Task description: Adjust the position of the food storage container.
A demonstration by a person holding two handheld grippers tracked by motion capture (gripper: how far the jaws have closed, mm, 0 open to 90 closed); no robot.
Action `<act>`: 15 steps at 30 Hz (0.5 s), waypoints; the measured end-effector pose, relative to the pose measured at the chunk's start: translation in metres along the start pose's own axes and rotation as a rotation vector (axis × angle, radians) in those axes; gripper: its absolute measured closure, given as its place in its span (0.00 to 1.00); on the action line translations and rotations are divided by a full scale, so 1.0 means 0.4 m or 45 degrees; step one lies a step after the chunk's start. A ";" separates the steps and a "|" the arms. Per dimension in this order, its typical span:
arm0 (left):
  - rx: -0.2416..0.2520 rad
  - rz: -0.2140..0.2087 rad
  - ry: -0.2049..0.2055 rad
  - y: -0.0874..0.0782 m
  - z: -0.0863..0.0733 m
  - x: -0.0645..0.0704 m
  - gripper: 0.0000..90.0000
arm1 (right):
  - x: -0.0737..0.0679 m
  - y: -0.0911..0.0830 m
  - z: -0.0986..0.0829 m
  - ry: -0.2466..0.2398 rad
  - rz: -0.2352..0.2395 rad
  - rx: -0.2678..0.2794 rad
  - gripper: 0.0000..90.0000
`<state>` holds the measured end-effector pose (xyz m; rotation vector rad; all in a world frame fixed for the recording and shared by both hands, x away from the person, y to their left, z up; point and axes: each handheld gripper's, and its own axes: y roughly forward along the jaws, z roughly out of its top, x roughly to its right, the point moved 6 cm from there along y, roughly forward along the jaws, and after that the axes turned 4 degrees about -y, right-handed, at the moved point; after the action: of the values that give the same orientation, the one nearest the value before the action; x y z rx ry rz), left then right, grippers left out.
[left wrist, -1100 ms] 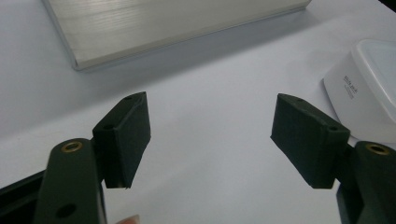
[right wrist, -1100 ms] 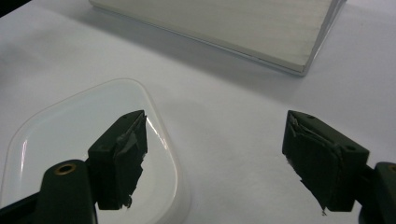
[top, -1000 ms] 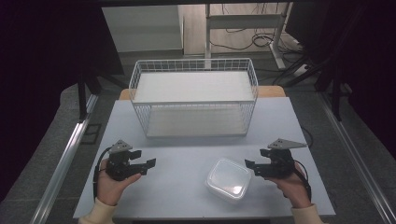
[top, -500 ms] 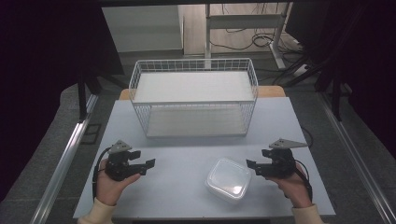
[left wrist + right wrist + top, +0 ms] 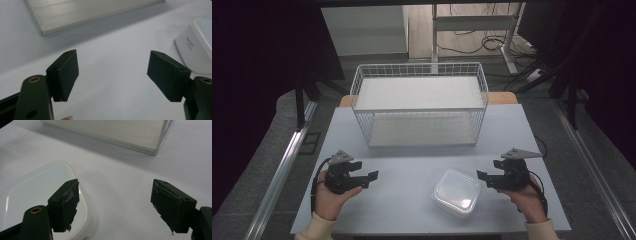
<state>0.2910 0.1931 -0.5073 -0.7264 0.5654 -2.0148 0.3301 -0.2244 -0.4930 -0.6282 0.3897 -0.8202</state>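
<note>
On the pale table [image 5: 412,170], a white lidded plastic container [image 5: 457,192] sits toward five o'clock from the table's centre, square with rounded corners, its lid on. The right gripper [image 5: 484,178] hovers just beside it at the container's three o'clock, held in the person's right hand [image 5: 526,197]; its jaws point toward nine o'clock, at the container, and stand wide apart with nothing between them. In the right gripper view the right gripper [image 5: 115,205] shows both black pads spread well open — the rubber facing on each is torn and ragged — and the container [image 5: 32,195] lies under and beyond the jaw on that view's left side, not touched by either pad as far as can be told.

The left gripper [image 5: 369,179] rests at about eight o'clock on the table, in the left hand [image 5: 329,197], well apart from the container, jaws pointing toward three o'clock. In the left gripper view the left gripper [image 5: 112,72] is likewise wide open and holds nothing; the container [image 5: 196,45] appears beyond the jaw on that view's right side, with small dark print on its side wall.

At twelve o'clock — across the table's far half — stands a white wire basket [image 5: 419,107] with a pale board as its floor.
</note>
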 end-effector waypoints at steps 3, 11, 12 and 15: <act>0.001 -0.001 -0.003 0.000 0.000 -0.002 0.28 | -0.003 -0.005 0.004 0.001 0.001 -0.006 0.28; 0.001 -0.002 -0.008 0.000 -0.001 -0.005 0.28 | -0.036 -0.015 0.021 -0.023 0.049 -0.009 0.35; 0.003 -0.003 -0.005 -0.001 0.000 -0.003 0.28 | -0.054 -0.020 0.028 -0.041 0.072 -0.010 0.37; 0.002 -0.005 -0.003 -0.001 0.000 -0.001 0.28 | -0.069 -0.023 0.033 -0.062 0.091 -0.007 0.38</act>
<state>0.2910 0.1935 -0.5071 -0.7297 0.5614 -2.0174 0.3150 -0.2032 -0.4746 -0.6345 0.3682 -0.7350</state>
